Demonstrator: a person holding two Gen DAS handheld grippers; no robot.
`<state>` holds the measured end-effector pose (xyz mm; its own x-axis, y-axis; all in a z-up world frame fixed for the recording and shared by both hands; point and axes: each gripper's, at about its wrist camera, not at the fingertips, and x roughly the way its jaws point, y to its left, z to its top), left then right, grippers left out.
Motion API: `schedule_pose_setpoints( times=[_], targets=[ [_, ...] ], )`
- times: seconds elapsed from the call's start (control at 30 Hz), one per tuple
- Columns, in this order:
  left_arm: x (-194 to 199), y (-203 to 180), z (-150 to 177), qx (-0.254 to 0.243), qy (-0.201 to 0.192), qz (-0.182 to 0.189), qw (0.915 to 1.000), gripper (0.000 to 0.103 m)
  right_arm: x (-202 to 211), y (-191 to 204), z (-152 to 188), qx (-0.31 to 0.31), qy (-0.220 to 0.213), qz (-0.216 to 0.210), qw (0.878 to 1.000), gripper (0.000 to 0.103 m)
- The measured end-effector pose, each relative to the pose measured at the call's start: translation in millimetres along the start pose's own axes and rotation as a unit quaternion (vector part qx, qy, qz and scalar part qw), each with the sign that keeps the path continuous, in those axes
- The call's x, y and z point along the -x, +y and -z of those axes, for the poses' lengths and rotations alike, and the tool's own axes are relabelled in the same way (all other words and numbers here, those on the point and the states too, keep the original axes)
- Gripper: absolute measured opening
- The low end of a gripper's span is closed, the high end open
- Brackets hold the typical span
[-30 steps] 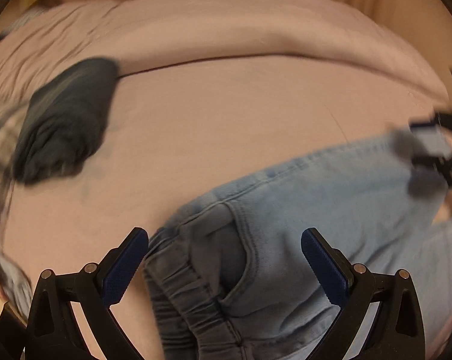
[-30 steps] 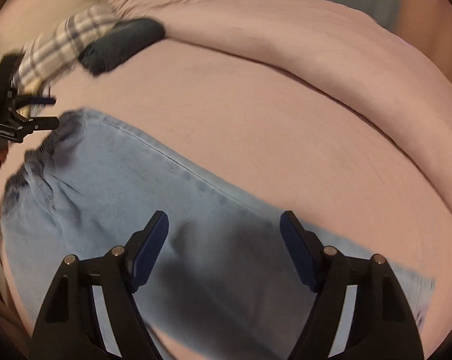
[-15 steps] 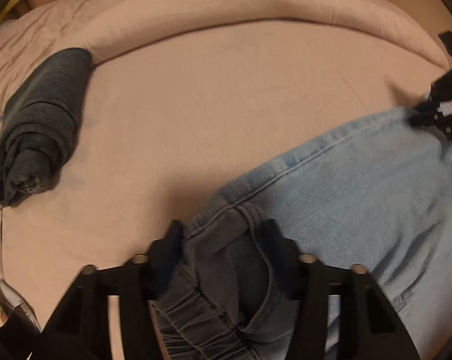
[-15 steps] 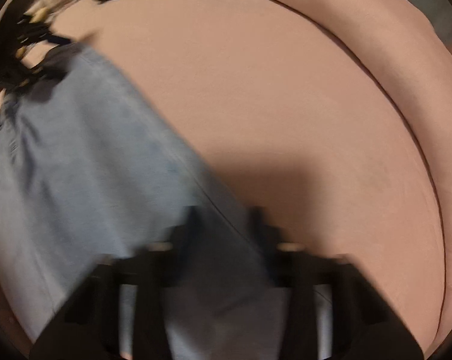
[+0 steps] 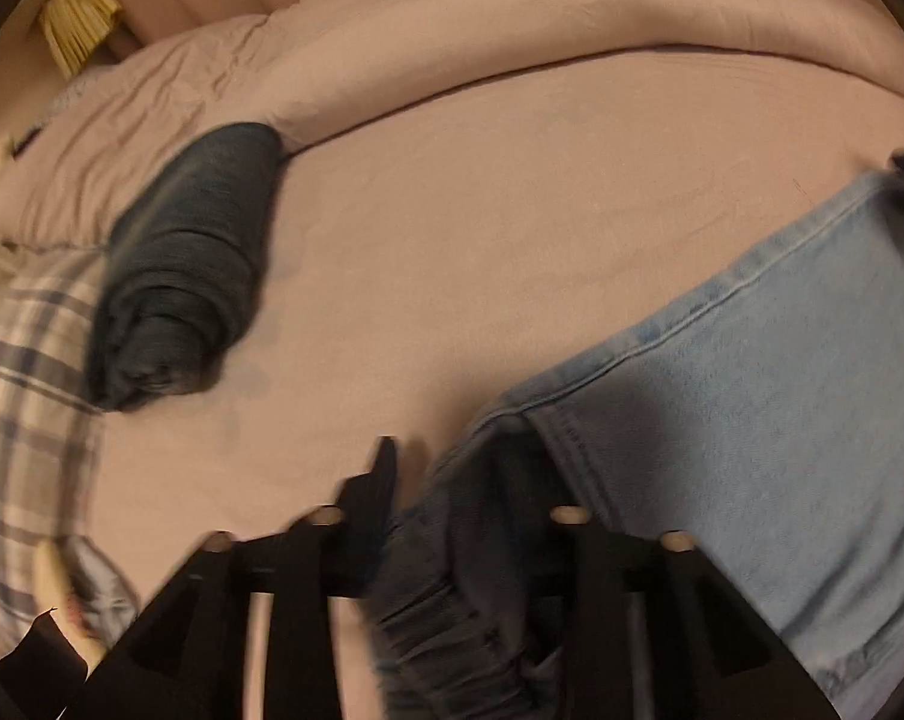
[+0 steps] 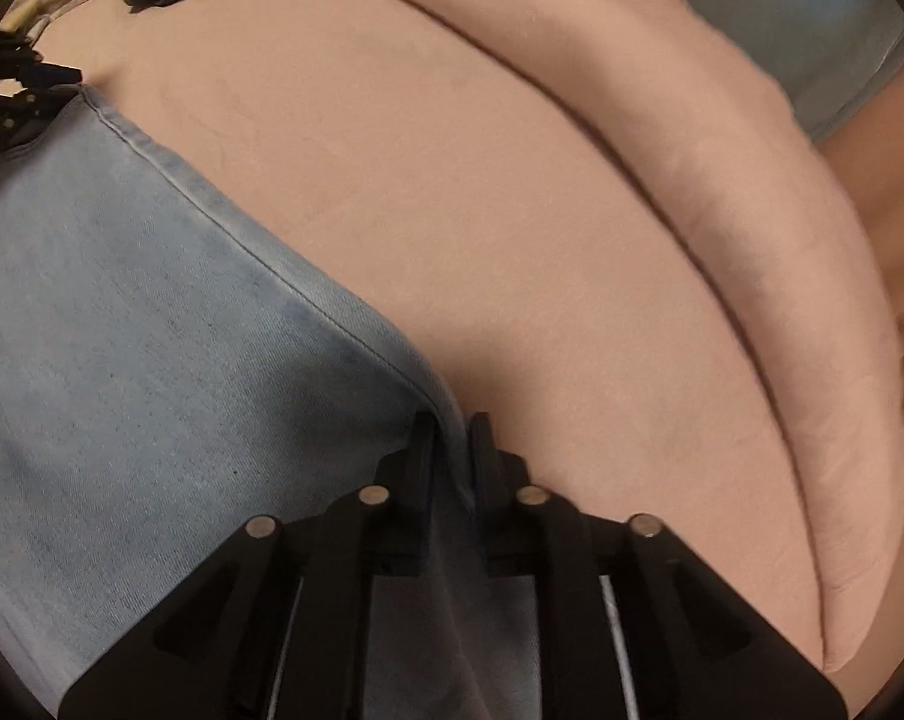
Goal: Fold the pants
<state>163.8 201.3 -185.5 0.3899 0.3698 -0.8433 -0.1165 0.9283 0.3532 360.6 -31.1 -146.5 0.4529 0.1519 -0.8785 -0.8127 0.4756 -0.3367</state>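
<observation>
Pants (image 6: 152, 360) of pale blue denim, seamed edge, gathered elastic waistband.

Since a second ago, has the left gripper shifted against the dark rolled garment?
Yes. The left gripper has closed onto the jeans waistband, and the dark rolled garment now sits further right and lower in its view.
</observation>
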Motion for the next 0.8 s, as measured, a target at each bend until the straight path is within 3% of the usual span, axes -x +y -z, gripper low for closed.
schedule_pose_setpoints(
  times=[0.03, 0.13, 0.2, 0.27, 0.3, 0.37, 0.43, 0.53, 0.63, 0.7, 0.8],
  targets=[
    [10, 4, 3, 0.000, -0.006, -0.006, 1.0000, 0.061, 12, -10, 6, -0.017, -0.007, -0.001, 1.000, 0.034],
    [46, 15, 15, 0.009, -0.048, 0.006, 0.9988, 0.065, 43, -35, 23, -0.099, -0.043, -0.031, 0.994, 0.049],
    [64, 11, 27, 0.016, -0.065, 0.060, 0.9960, 0.066, 56, -55, 43, -0.154, -0.044, -0.046, 0.986, 0.049],
    [62, -2, 39, 0.007, -0.055, 0.127, 0.9904, 0.067, 54, -75, 73, -0.185, -0.015, -0.038, 0.982, 0.049],
    [57, -7, 41, 0.001, -0.046, 0.133, 0.9900, 0.067, 43, -77, 89, -0.193, 0.012, -0.022, 0.981, 0.047],
    [32, -27, 53, -0.016, -0.001, 0.115, 0.9932, 0.067, 14, -101, 122, -0.225, 0.088, 0.011, 0.970, 0.047],
    [24, -27, 57, 0.000, -0.005, 0.115, 0.9933, 0.068, 13, -130, 142, -0.283, 0.052, -0.011, 0.958, 0.063],
    [22, -16, 53, 0.026, -0.003, 0.133, 0.9907, 0.068, 28, -168, 160, -0.347, 0.025, -0.017, 0.937, 0.061],
    [22, -22, 50, 0.011, -0.003, 0.120, 0.9927, 0.069, 44, -204, 178, -0.391, -0.011, 0.001, 0.920, 0.062],
    [20, -22, 47, 0.015, 0.001, 0.117, 0.9930, 0.069, 38, -218, 208, -0.434, 0.000, 0.026, 0.901, 0.064],
    [17, -19, 44, 0.030, 0.006, 0.125, 0.9917, 0.069, 26, -242, 219, -0.451, 0.018, 0.035, 0.892, 0.063]
  ],
)
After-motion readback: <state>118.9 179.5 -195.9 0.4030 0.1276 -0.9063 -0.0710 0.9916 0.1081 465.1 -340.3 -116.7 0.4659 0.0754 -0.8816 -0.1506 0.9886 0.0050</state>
